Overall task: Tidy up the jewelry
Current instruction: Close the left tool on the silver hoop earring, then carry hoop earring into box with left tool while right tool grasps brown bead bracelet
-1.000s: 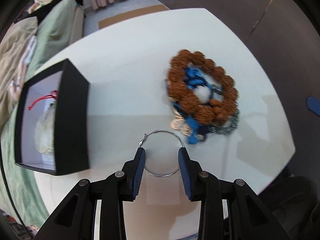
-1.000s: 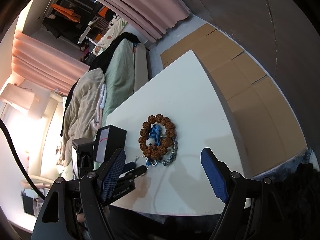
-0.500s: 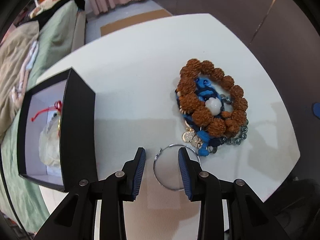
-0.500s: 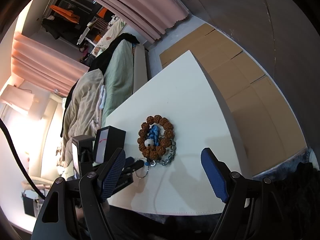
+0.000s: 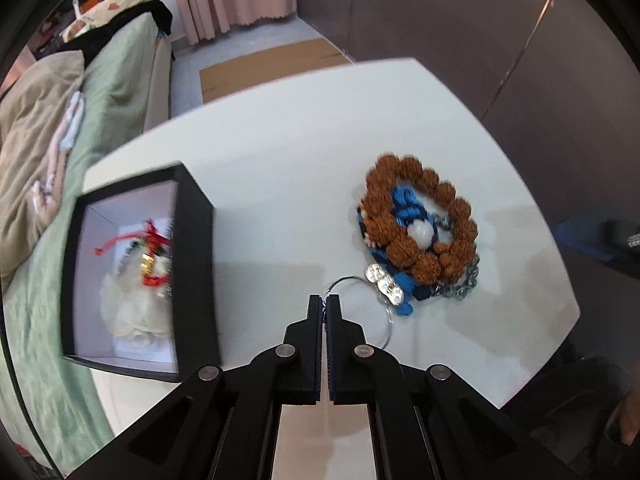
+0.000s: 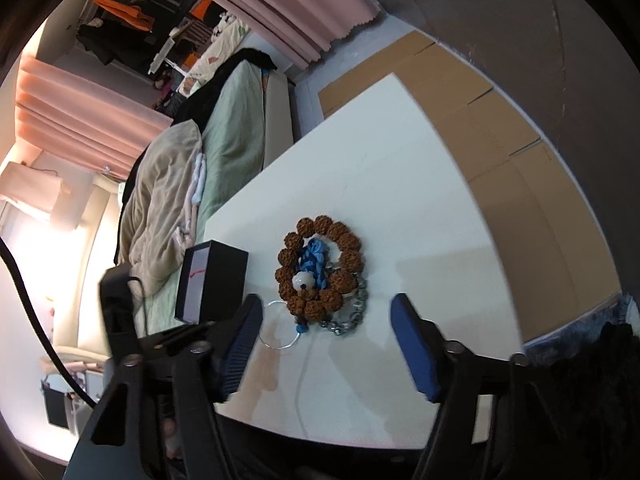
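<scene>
Two grippers mine: left gripper (image 5: 324,304) jaws pinched on silver hoop (image 5: 385,322) near table (image 5: 280,184) front edge; right gripper (image 6: 326,344) jaws wide.

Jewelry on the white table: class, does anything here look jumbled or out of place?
Yes. The brown bead bracelet lies heaped with a blue cord piece, gold coins and a metal chain, overlapping rather than sorted. The black box stands apart, some pieces already inside. The left tongs pinch the wire hoop.

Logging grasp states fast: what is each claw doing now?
Left claw: closed on the thin silver wire hoop.
Right claw: open, holding nothing.
</scene>
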A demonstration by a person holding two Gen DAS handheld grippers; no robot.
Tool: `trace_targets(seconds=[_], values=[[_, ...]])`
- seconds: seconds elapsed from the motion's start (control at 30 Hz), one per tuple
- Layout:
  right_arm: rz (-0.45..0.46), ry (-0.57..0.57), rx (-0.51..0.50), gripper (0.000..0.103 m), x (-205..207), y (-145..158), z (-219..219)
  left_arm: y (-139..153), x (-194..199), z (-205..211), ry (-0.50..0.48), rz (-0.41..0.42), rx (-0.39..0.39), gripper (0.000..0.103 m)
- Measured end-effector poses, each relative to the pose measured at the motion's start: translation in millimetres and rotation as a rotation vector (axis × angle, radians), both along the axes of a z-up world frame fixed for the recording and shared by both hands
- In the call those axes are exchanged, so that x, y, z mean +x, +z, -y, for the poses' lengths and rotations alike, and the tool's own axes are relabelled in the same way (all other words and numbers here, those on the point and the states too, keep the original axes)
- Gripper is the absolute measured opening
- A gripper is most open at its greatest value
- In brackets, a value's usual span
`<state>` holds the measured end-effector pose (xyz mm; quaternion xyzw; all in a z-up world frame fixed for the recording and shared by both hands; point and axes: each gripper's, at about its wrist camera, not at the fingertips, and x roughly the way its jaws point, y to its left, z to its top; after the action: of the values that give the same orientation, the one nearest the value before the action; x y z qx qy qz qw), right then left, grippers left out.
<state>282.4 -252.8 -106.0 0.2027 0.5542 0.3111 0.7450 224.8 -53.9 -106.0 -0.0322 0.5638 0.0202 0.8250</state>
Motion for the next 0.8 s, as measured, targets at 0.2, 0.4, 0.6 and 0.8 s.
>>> trace_targets(seconds=[0.2, 0.4, 0.6, 0.8], values=[[-0.004, 0.042, 0.01, 0.048, 2.5, -3.1, -28.8, 22.5, -3.7, -16.9, 0.015, 0.053, -0.015, 0.0], [-0.015, 0.061, -0.004, 0.048, 5.2, -5.0, -51.6, 9.8, 2.5, -17.4, -0.005, -0.001, -0.061, 0.0], [-0.01, 0.05, 0.003, 0.048, 3.9, -0.3, -42.7, -14.4, 7.1, -12.6, -0.011, -0.069, -0.084, 0.006], [-0.014, 0.021, 0.005, 0.048, 5.4, -0.1, -22.0, -26.8, 14.0, -10.0, 0.004, -0.092, -0.062, 0.006]])
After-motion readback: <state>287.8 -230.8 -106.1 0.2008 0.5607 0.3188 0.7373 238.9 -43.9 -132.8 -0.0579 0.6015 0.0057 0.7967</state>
